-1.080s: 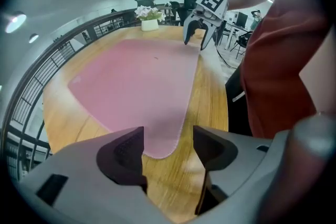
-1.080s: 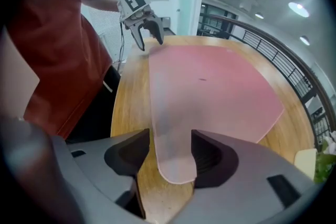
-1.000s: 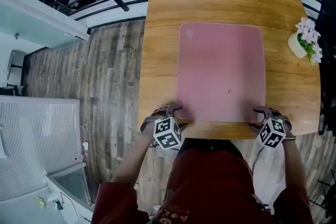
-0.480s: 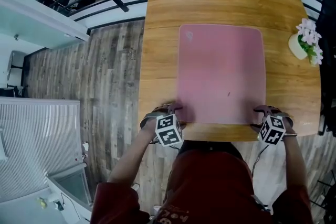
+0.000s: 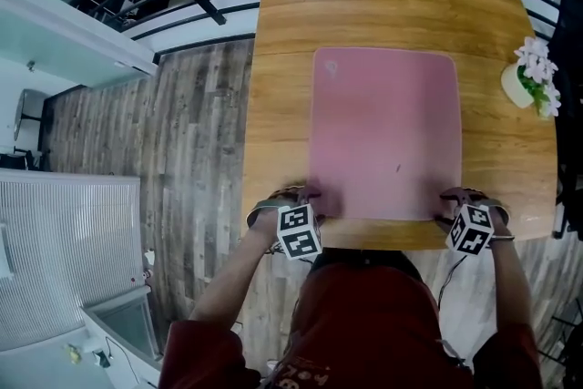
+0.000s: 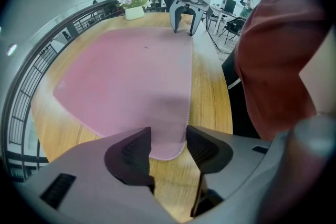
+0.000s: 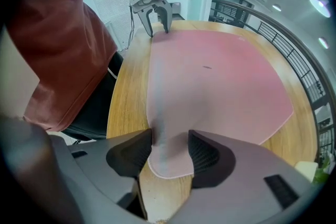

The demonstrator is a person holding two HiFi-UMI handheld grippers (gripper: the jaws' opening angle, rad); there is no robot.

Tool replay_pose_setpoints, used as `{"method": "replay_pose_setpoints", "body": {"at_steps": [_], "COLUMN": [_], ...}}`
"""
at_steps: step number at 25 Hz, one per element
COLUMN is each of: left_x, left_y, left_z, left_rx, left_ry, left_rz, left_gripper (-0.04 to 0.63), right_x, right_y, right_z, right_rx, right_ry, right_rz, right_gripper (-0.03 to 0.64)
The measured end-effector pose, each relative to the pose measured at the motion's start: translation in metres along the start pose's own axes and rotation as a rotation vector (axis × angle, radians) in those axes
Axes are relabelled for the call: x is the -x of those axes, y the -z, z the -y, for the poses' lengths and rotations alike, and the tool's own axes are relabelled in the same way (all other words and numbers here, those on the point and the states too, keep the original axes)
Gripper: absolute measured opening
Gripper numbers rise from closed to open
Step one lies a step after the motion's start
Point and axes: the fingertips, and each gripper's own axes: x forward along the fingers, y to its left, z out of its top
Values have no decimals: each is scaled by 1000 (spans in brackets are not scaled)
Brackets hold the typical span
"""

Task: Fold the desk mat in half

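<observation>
From the head view, the pink desk mat [image 5: 384, 132] lies flat and open on the wooden table [image 5: 273, 59]. It is not folded at all yet. The left gripper [image 5: 305, 194] is at the mat's near left corner, and the right gripper [image 5: 453, 196] is at the near right corner. One gripper sits at each corner so the near edge can go up evenly. A small pot of flowers [image 5: 528, 77] stands well off to the right side, away from the mat.

In the left gripper view, the left gripper [image 6: 168, 147] has its jaws apart. The round corner of the mat [image 6: 131, 71] sits in the gap between them. They have not pinched it. The corner looks flat on the wood.

In the right gripper view, the right gripper [image 7: 169, 152] is also open, with the other near corner of the mat [image 7: 220, 81] between its jaws. A grey stripe runs along the mat by one jaw. It may be a shadow or a little bump; I cannot tell which. I think the next job is to squeeze both corners, then lift them over to the far edge.
</observation>
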Motion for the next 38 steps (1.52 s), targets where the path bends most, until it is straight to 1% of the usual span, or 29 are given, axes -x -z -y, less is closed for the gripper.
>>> {"method": "replay_pose_setpoints", "body": {"at_steps": [3,6,7,8,9,10,12,21,26,28,32,38], "left_x": [-1,-2,-1,-1,0,1,2,8,20,25,29,22], "left_y": [-1,-2,-2,-2,-2,-2,-1,-2,-9,-14,-19,-20], "left_z": [0,-1,-3,-5,-8,-11,-14,-19,-39,-50,-71,-95], "left_rx": [-21,-23,-27,-33,-37,-33,-18,3,17,18,4,37], "left_ry": [1,-1,-10,-25,-42,-53,-60,-55,-95,-114,-136,-153], "left_rz": [-25,-46,-50,-51,-47,-41,-33,-16,27,35,33,52], "left_gripper": [210,181,173,159,128,84,78,72,72,72,72,71], "right_x": [1,1,2,3,3,4,4,7,13,21,32,26], "right_y": [0,1,1,0,0,0,-1,-4,-8,-11,-20,-21], "right_z": [1,4,8,11,13,14,16,20,29,37,65,91], "right_rx": [-4,1,8,18,25,30,35,3,-10,-23,-23,-46], "right_ry": [7,37,57,78,92,98,104,115,121,143,220,269], "right_rz": [4,8,6,2,-2,-7,-11,0,0,13,27,25], "right_gripper": [221,185,168,112,89,87,72,60,52,52,52,52]}}
